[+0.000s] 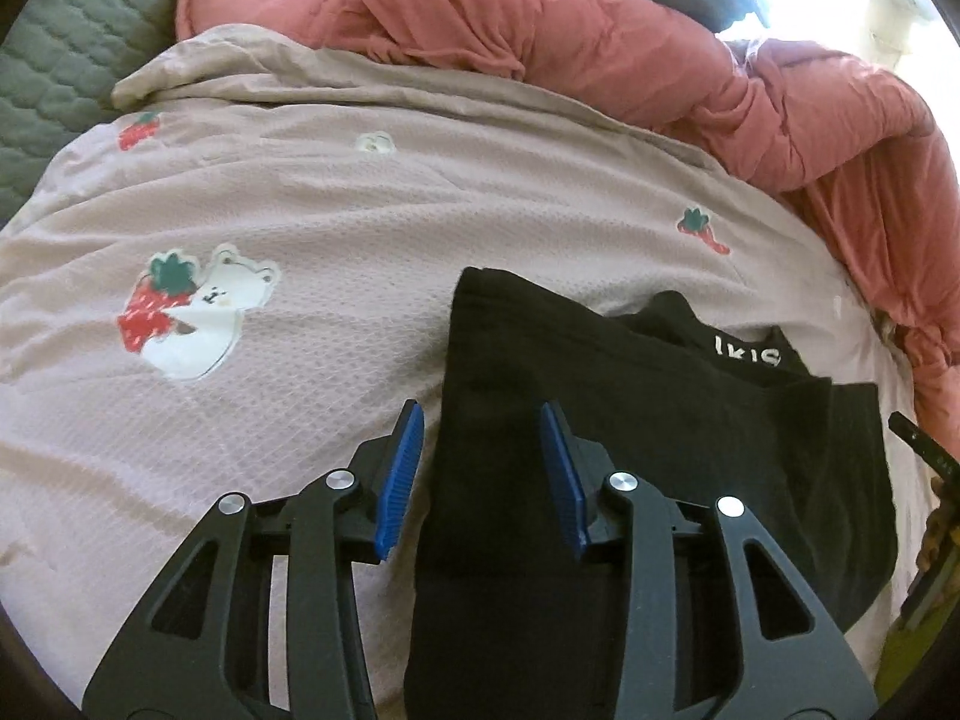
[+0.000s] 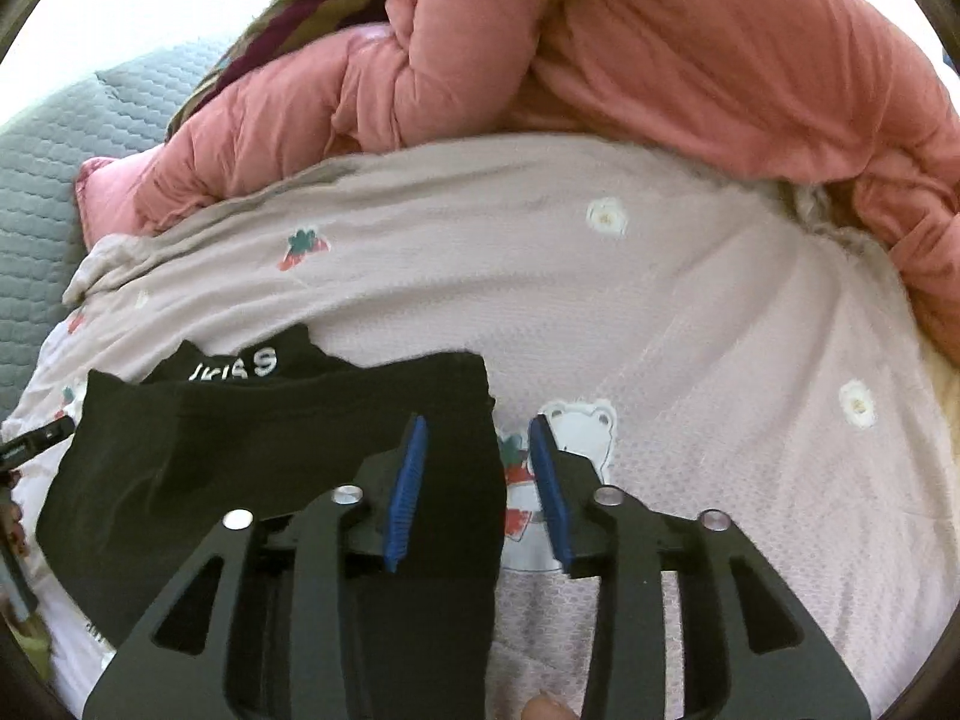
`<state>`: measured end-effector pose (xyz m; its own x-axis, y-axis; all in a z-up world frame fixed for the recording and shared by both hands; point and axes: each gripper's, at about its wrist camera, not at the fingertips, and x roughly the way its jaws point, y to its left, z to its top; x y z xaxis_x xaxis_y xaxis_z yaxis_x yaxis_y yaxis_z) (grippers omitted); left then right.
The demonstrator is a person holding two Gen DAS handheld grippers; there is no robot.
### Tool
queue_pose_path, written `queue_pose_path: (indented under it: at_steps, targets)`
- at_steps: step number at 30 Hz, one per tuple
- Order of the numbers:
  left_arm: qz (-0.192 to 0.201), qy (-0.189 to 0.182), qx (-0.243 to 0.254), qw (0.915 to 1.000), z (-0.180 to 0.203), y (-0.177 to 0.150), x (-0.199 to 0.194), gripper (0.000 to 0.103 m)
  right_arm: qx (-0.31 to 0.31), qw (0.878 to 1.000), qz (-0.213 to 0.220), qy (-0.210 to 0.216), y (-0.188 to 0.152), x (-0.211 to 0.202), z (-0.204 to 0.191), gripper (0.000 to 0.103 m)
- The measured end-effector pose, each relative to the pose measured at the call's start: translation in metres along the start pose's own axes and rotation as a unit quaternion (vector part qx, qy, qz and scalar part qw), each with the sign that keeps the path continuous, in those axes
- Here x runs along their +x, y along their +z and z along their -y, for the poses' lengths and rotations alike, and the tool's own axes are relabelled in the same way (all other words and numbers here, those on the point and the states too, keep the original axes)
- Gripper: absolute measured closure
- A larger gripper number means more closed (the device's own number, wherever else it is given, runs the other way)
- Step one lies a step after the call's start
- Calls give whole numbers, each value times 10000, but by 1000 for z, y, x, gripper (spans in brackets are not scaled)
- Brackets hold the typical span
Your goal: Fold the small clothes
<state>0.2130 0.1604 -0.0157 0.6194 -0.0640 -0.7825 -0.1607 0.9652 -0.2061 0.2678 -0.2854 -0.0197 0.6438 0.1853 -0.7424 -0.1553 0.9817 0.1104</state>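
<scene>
A small black garment with white lettering on its waistband lies flat on the pale pink sheet. My left gripper is over its left part, jaws apart. The cloth's left edge runs between the blue pads, and I see neither pad pressing it. In the right wrist view the same garment fills the lower left. My right gripper straddles its right edge, open, with one pad over black cloth and the other over the bear print.
The sheet with strawberry and bear prints covers the bed. A bunched salmon quilt lies along the far side and right. Grey quilted mattress shows at far left. A striped cloth pokes out behind the quilt.
</scene>
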Motion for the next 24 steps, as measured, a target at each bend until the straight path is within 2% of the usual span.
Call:
queue_pose_path:
  at_steps: [3,5,7,8,9,10,11,12,18,20,24]
  targets:
    - [-48,-77,88,9999,4,3,6,70,-105,9998,-84,124,2,10,-4,61]
    - [-100,-99,140,9998,7,4,10,63,-111,9996,-178,187,4,18,-7,59]
    - [-152,-70,195,9997,10,4,15,63,-143,9993,-288,205,5,27,-11,59]
    - [-172,-5,245,9996,12,3,16,67,-160,9991,-322,203,5,30,-13,59]
    - [-163,73,308,9994,14,1,17,81,-179,9990,-352,208,4,32,-15,62]
    - [-131,145,381,9991,16,0,17,87,-183,9989,-356,236,3,33,-16,75]
    - [-84,194,420,9989,17,-2,16,95,-169,9990,-332,257,3,31,-16,82]
    - [-41,191,428,9989,17,-2,14,99,-165,9991,-286,282,3,29,-16,93]
    - [474,58,357,9982,16,8,-15,101,65,9988,203,449,13,1,-6,95]
    - [677,117,403,9968,19,13,-25,102,188,9978,356,526,19,-7,0,96]
    - [677,297,259,9969,17,21,-25,103,250,9987,245,366,24,2,6,96]
